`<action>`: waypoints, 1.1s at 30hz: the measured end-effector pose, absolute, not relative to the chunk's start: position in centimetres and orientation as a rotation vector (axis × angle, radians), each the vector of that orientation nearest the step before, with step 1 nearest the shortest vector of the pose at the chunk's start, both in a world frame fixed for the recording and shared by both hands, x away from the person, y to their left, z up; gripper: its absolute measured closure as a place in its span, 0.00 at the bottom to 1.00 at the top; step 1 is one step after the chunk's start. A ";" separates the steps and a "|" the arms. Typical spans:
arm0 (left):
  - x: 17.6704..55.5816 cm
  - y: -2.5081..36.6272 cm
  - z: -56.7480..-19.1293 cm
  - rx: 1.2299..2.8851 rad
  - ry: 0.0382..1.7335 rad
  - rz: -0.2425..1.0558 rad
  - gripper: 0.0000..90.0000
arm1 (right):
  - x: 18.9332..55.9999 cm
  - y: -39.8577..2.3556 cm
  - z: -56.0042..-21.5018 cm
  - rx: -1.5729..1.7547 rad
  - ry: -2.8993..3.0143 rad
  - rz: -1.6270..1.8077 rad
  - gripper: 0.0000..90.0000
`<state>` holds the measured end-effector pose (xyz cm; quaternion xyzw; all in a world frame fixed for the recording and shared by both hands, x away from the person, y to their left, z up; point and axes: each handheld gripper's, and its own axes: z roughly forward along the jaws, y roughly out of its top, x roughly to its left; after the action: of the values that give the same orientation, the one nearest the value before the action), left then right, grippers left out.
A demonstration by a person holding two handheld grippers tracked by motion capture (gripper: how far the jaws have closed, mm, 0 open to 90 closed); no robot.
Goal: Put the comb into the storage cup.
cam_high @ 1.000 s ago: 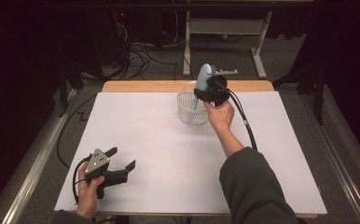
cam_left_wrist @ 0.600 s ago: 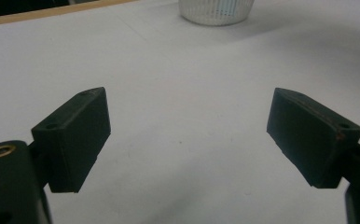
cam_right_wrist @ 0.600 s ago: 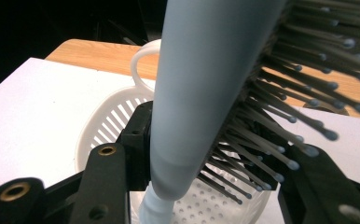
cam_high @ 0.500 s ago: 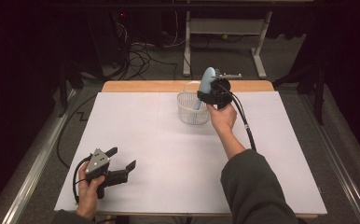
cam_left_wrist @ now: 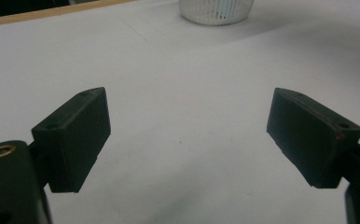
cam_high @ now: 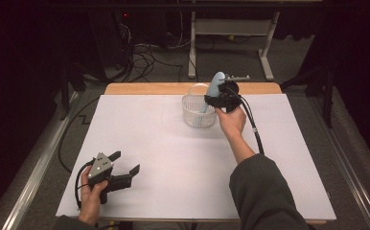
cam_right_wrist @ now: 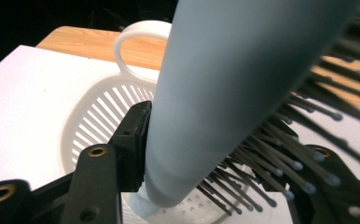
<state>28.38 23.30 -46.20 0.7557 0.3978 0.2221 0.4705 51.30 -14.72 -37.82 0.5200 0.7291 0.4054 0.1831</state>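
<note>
Standing handle-down in the white basket, the light-blue hairbrush remained between the right gripper's jaws, which had just been opening, one pad touching its back. The left gripper rested on the table, jaws wide apart, empty.

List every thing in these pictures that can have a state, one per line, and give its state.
Hairbrush: pale blue, upright and tilted, handle end down in the basket, bristles toward one jaw.
Basket: white, slotted, upright on the table, holding the hairbrush's handle end.
Right gripper: over the basket, jaws just been opening, hairbrush between them; one jaw touches its back.
Left gripper: open, nothing between the jaws, resting near the table's front edge.
</note>
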 end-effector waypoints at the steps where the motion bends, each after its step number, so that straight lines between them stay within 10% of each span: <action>1: 28.4 23.3 -46.2 1.852 0.975 0.545 0.16 | 51.3 -14.8 -37.8 1.467 2.058 1.138 0.51; 33: 28.4 23.3 -46.2 1.850 0.976 0.550 0.16 | 51.5 -16.7 -37.7 1.474 2.111 1.075 0.38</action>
<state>28.37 23.31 -46.20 0.7550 0.3982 0.2246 0.4701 51.50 -16.68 -37.72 0.5200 0.7451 0.3794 0.1748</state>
